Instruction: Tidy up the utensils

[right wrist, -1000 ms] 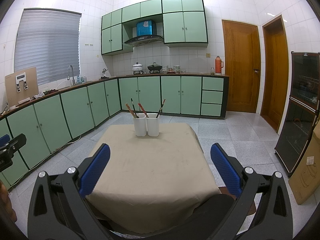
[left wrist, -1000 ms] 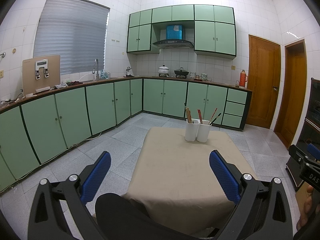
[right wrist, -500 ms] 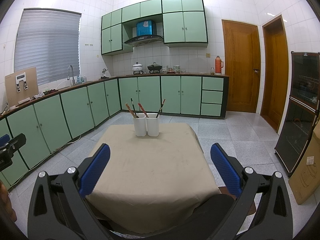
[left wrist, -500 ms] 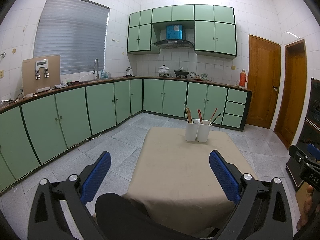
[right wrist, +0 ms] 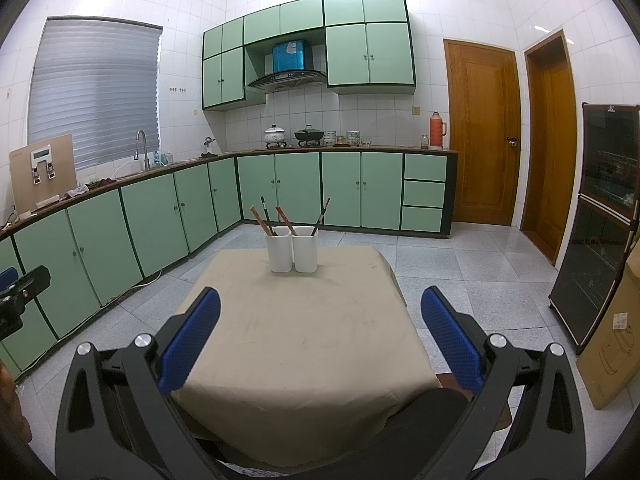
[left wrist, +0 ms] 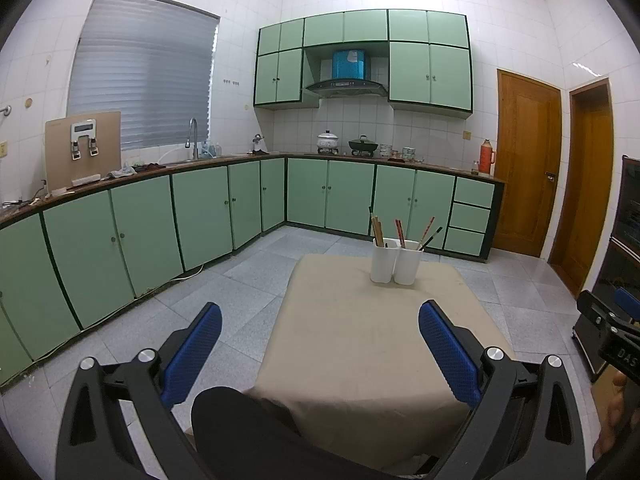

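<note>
Chopsticks [right wrist: 280, 220] poke up, leaning, out of two white cups [right wrist: 293, 249] at the table's [right wrist: 304, 344] far end. Both my grippers, left [left wrist: 320, 350] and right [right wrist: 320, 336], hang wide and empty, well short of the cups. Looks like right's lined up straighter.

The letters "DAS" show on the right tongs [left wrist: 618, 350].

White tiled walls [left wrist: 248, 40], grey tile floor [right wrist: 460, 280], green cabinets [left wrist: 200, 208] lining an L-shaped counter, shuttered window [left wrist: 140, 72], range hood [right wrist: 286, 78], two wooden doors [right wrist: 482, 136], ceiling light glaring off upper tiles
</note>
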`<state>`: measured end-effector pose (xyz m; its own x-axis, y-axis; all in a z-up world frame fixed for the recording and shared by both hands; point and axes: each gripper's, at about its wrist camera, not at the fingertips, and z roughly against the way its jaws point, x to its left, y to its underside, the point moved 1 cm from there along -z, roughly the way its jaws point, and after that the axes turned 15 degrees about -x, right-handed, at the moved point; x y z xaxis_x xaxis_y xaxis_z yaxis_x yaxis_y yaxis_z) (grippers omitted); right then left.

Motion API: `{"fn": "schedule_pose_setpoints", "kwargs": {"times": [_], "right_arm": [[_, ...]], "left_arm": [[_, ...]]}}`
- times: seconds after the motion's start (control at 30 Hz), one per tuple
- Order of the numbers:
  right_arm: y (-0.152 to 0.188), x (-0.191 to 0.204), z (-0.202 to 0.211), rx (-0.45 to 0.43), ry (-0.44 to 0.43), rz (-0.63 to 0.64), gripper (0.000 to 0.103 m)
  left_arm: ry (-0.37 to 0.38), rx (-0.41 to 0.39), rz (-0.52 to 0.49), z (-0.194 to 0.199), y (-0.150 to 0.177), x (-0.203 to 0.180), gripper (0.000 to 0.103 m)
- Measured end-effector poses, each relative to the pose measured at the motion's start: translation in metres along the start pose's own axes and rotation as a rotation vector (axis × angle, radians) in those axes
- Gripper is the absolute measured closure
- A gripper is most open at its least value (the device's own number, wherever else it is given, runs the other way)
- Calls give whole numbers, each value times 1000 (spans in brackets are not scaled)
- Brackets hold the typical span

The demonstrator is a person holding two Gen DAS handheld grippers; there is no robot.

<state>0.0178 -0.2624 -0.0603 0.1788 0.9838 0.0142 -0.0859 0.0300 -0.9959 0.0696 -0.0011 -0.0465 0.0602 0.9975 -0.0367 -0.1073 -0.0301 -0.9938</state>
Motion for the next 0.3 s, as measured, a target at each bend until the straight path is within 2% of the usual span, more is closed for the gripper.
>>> {"fn": "schedule_pose_setpoints", "kwargs": {"times": [0.3], "right_arm": [[0,1,1,-2,2,3,6]], "left_arm": [[-12,-4,0,1,-1,-1,6]]}}
